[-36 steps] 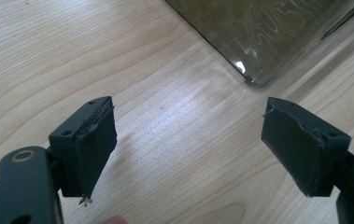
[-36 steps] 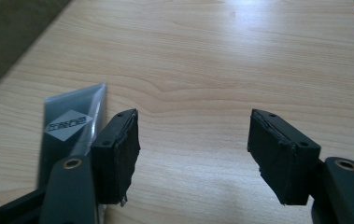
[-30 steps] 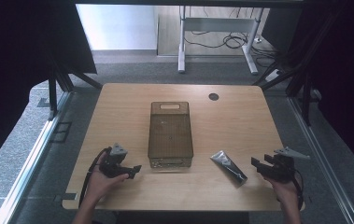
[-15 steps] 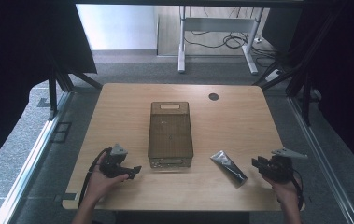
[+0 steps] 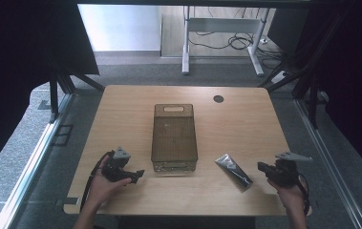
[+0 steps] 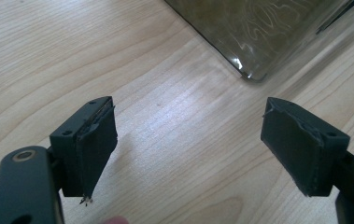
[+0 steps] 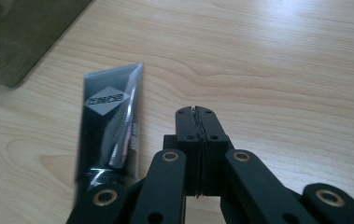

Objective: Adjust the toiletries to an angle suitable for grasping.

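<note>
**A:** Starting from the box (image 5: pixel 174 138) in the middle of the table (image 5: pixel 121 109), what is on your left?

**B:** Your left gripper (image 5: pixel 138 174) sits to the left of the box's near end, close to its near left corner, held low over the wood in your left hand (image 5: pixel 103 183). Its jaws stand wide apart with nothing between them. In the left gripper view the bare table shows between the two pads, and the box's rounded corner (image 6: pixel 254 74) lies beyond them, apart from both.

**A:** And the box itself?

**B:** It is a smoky, see-through plastic box, long side running away from you, with a handle slot at the far end. It looks empty.

**A:** What lies to the right of the box?

**B:** A dark tube (image 5: pixel 234 171) lies flat on the table just right of the box's near right corner, angled, not touching the box. In the right gripper view the tube (image 7: pixel 111 123) has a pale diamond label and lies just left of the jaws.

**A:** And farther right?

**B:** Your right gripper (image 5: pixel 261 167) is to the right of the tube, well clear of the box, in your right hand (image 5: pixel 291 191). Its jaws have just been closing and now meet pad against pad (image 7: pixel 196 122), with nothing caught between them. The tube is beside them; whether it touches them I cannot tell.
</note>
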`<action>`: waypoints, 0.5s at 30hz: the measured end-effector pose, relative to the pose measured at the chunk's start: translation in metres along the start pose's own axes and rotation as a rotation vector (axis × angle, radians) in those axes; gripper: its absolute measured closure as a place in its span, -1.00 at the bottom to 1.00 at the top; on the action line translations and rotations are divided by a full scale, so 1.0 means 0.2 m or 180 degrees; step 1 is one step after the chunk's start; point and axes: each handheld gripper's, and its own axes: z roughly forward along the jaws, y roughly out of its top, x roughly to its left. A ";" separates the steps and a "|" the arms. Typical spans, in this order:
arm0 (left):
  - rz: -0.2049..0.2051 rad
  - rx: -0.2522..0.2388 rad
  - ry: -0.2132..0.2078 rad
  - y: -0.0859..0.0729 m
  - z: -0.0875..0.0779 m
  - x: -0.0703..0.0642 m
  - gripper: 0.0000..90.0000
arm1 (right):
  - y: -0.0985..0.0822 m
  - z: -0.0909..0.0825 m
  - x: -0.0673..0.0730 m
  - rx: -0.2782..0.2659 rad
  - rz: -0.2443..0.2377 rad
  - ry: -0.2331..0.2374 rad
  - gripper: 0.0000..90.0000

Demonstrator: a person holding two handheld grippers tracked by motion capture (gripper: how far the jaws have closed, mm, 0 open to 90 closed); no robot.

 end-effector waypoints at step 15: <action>0.0067 -0.0027 -0.0007 0.01 -0.02 -0.01 -0.58 | 0.03 -0.02 0.21 0.0184 -0.0381 0.0284 0.99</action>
